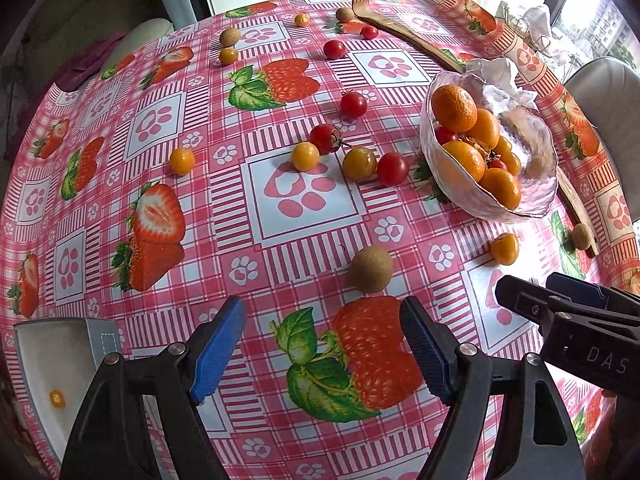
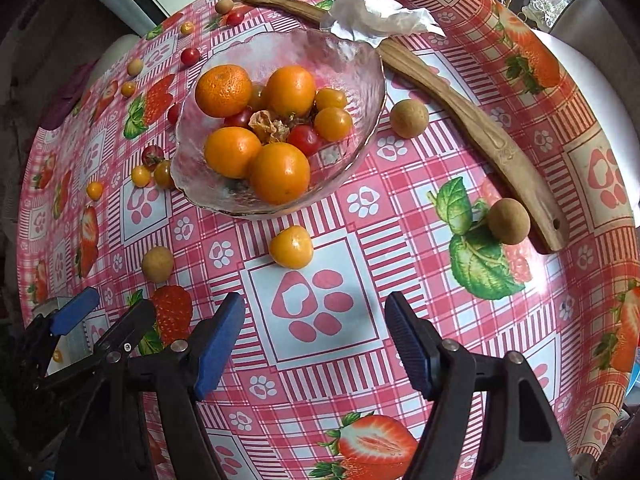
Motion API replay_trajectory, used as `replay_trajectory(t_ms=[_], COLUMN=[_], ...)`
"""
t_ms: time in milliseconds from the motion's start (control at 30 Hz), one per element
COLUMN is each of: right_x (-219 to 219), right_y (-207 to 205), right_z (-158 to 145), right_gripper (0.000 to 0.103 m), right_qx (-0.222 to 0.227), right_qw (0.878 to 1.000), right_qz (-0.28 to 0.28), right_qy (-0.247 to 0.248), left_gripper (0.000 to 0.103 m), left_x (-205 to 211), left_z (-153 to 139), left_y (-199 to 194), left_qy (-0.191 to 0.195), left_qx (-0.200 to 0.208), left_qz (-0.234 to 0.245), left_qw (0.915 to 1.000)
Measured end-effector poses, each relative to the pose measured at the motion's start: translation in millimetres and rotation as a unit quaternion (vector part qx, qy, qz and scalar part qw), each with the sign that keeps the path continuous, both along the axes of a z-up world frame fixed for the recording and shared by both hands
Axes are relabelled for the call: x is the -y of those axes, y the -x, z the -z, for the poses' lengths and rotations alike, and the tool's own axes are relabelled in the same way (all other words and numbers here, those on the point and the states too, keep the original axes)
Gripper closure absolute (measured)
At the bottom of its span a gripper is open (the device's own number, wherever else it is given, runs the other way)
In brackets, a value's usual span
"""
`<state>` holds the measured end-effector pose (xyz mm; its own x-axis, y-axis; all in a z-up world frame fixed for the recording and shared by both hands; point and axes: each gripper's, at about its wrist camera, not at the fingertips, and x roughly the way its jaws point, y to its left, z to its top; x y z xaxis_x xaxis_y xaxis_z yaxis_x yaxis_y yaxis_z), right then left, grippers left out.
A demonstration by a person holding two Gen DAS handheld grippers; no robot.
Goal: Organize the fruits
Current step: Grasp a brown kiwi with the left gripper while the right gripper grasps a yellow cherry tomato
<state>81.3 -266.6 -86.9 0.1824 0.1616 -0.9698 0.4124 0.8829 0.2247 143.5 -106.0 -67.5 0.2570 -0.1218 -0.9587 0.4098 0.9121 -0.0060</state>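
Left wrist view: the letters "DAS" are read on the right hand-held gripper (image 1: 532,292), seen side-on at right, jaw gap not discernible. The left hand-held gripper (image 1: 322,344) is held released above the counter (image 1: 256,280), nothing between its blue pads; a brown longan (image 1: 371,269) lies just ahead. A white tray (image 1: 48,360) holding one small yellow fruit sits at the near-left edge.

Right wrist view: the right hand-held gripper (image 2: 316,340) is seen spread wide and empty over bare cloth. A yellow berry (image 2: 291,247) lies ahead, between it and the glass bowl (image 2: 352,60) of oranges. A wooden scratcher (image 2: 472,120) lies near the far edge.
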Motion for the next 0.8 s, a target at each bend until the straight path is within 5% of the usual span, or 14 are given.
replay_trajectory(t_ms=[367, 400, 567, 633, 800], right_x=[3.0, 2.7, 0.3, -1.5, -0.9], right_y=[-14.8, -16.6, -24.0, -25.6, -20.1], right_z=[7.3, 7.4, 8.7, 9.1, 6.0], right_gripper=[0.045, 0.05, 0.074, 0.078, 0.078], right_qx=[0.012, 0.012, 0.011, 0.011, 0.016], right_qw=[1.0, 1.0, 1.0, 1.0, 1.0], right_qz=[0.004, 0.005, 0.002, -0.003, -0.003], right_qy=[0.001, 0.003, 0.007, 0.006, 0.002], left_gripper=[0.025, 0.036, 0.056, 0.077, 0.077], left_x=[18.0, 19.0, 22.5, 23.9, 16.3], left_z=[18.5, 18.9, 18.1, 15.9, 13.2], left_y=[-9.9, -10.3, -13.3, -13.1, -11.9], left_qy=[-0.014, -0.014, 0.0, 0.008, 0.024], left_qx=[0.002, 0.003, -0.002, -0.001, -0.013], left_qz=[0.012, 0.013, 0.013, 0.018, 0.012], left_qw=[0.9998, 0.9998, 0.9999, 0.9998, 0.9996])
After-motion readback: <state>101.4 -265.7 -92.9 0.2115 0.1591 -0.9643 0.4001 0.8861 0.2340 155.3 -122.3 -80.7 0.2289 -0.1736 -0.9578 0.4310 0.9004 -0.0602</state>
